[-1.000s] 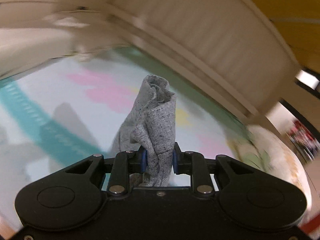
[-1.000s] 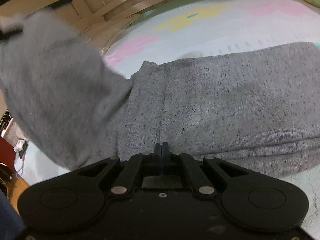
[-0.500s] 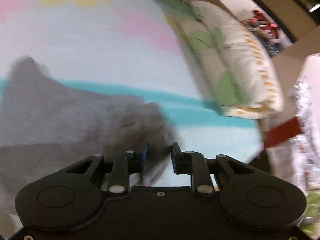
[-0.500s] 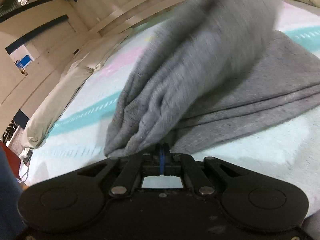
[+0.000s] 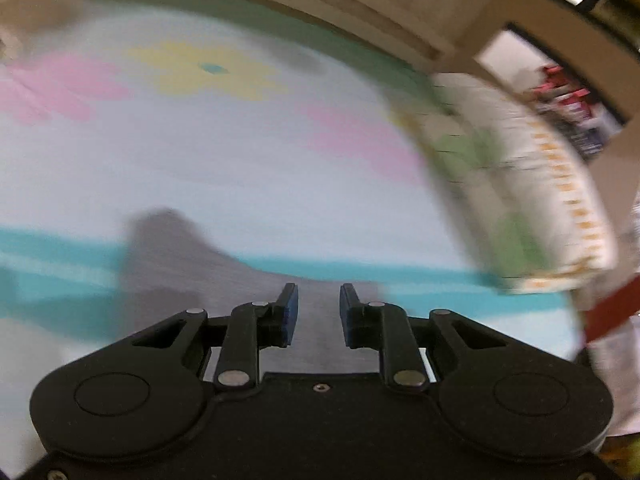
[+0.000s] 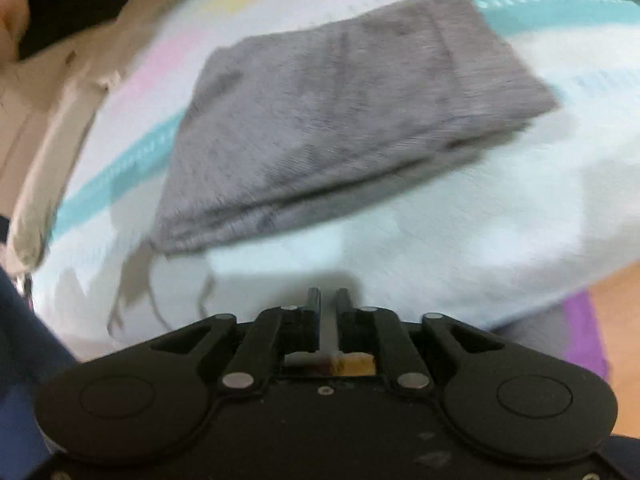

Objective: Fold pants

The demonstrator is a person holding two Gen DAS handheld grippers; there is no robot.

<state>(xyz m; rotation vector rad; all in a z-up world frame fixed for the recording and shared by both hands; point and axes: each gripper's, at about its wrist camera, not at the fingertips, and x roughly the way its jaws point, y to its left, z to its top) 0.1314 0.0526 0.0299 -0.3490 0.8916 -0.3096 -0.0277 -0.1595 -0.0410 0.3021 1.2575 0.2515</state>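
Observation:
The grey pants (image 6: 336, 120) lie folded in a flat stack on the pastel bedspread (image 6: 460, 216), with drawstrings trailing from the near left corner. In the left wrist view a blurred part of the pants (image 5: 188, 268) lies just ahead of my left gripper (image 5: 319, 300). The left gripper is open and empty, above the fabric. My right gripper (image 6: 328, 300) is slightly open and empty, drawn back from the near edge of the pants. Both views are motion-blurred.
A floral pillow (image 5: 520, 184) lies at the right end of the bed. A wooden bed frame (image 5: 320, 4) runs along the far side. The bed's near edge, orange floor and a purple mat (image 6: 580, 320) show at lower right of the right wrist view.
The left gripper has let go of the pants leg and opened. The right gripper has released the fabric and pulled back. The pants now lie folded flat.

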